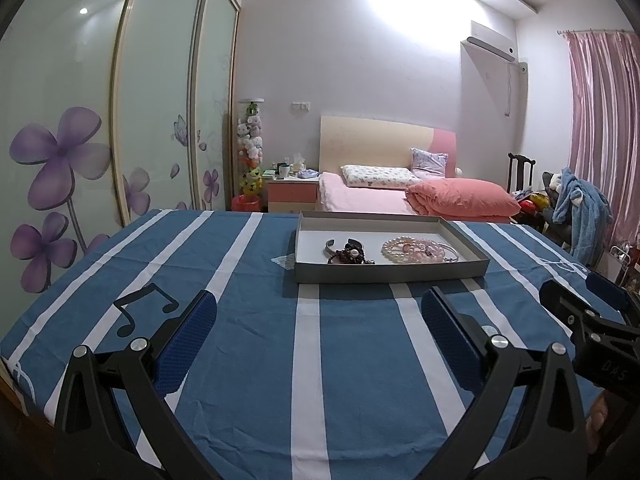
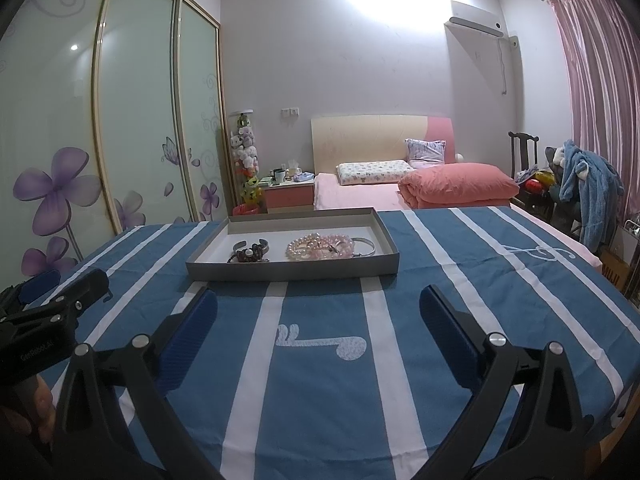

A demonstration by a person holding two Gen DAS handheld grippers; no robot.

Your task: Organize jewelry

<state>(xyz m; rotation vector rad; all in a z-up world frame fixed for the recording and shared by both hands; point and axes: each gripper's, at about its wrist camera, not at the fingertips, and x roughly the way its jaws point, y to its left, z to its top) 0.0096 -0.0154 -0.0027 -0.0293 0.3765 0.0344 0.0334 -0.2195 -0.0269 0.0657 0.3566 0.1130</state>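
Two tools hover with jaws spread wide and empty over the blue striped tabletop [image 1: 248, 360]: left tool [image 1: 320, 320], right tool [image 2: 318, 318]. Ahead, a shallow grey tray [image 2: 292, 270] holds dark bead bracelets [image 2: 250, 255] beside pink pearl bracelets [image 2: 320, 246] and a silver bangle [image 2: 366, 246].

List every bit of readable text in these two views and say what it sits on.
"DAS": on the right tongs' black body, left wrist view.
"GenRobot.AI": on the left tongs' body; small, my best reading.
"MUJI": cardboard box at the right edge; partly cut off.
Nothing else is legible.
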